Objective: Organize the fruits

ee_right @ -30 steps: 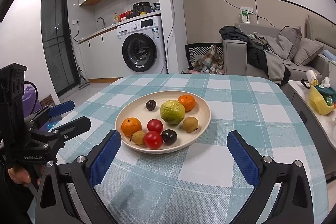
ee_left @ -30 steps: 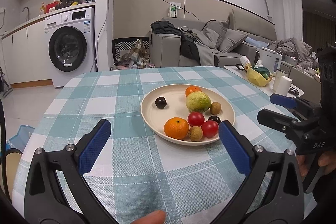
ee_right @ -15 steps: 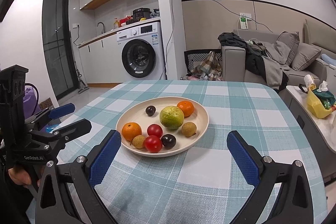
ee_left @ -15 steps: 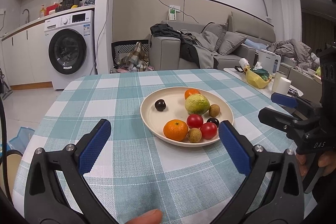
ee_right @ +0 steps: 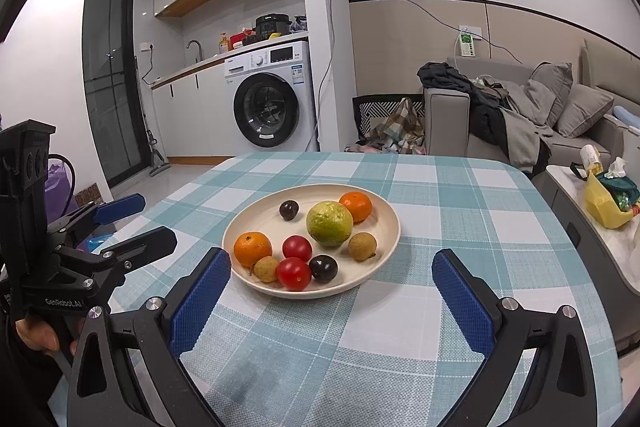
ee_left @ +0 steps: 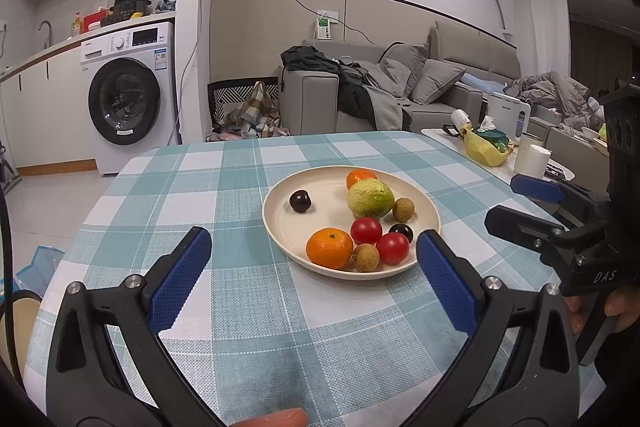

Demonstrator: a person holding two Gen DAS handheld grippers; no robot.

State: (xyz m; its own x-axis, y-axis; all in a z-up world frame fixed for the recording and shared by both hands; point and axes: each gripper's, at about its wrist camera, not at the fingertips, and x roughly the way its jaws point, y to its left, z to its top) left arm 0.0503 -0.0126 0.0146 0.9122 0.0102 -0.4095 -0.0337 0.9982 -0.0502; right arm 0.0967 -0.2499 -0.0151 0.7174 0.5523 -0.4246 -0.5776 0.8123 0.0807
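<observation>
**Both grippers wide over the cloth, fruit plate ahead**

I have the left gripper (ee_left: 314, 269) above the checked tablecloth (ee_left: 240, 327) with its jaws spread wide and nothing between them. The right gripper (ee_right: 331, 291) is likewise wide and empty; from the left wrist view I see it off to the right, held in a hand (ee_left: 616, 311).

The cream plate (ee_left: 280, 219) sits on the table just beyond the blue pads. All the fruit lies on it: a green guava (ee_left: 370, 198) near the middle, one mandarin (ee_left: 360, 177) touching it at the far rim and another mandarin (ee_left: 329, 247) at the near rim. Two red tomatoes (ee_left: 366, 230) sit side by side near the front, with a longan (ee_left: 365, 257) at the near edge and a second longan (ee_left: 403, 209) just beside the guava. One dark plum (ee_left: 300, 201) lies alone on the left of the plate; another dark plum (ee_left: 401, 231) rests behind the right tomato.
</observation>
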